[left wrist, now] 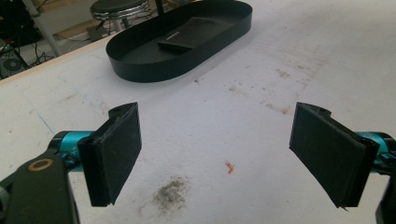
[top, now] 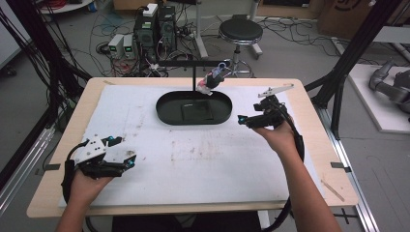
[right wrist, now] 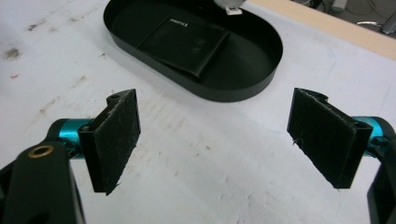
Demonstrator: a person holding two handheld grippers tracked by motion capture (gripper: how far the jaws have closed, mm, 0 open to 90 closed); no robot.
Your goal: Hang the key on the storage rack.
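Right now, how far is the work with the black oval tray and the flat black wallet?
Already done, as it looks: the flat black wallet lies inside the black oval tray. In hand: nothing; the left gripper and the right gripper are both open and empty above the white table cover. Left: the right gripper is nearer the tray, so probably a reach for the wallet comes next.

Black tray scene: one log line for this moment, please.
left gripper open, empty | right gripper open, nearer black tray | black pad in tray

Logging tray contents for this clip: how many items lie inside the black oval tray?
1: a flat black wallet-like item lies on the floor of the black oval tray, near its middle. Nothing else seen inside.
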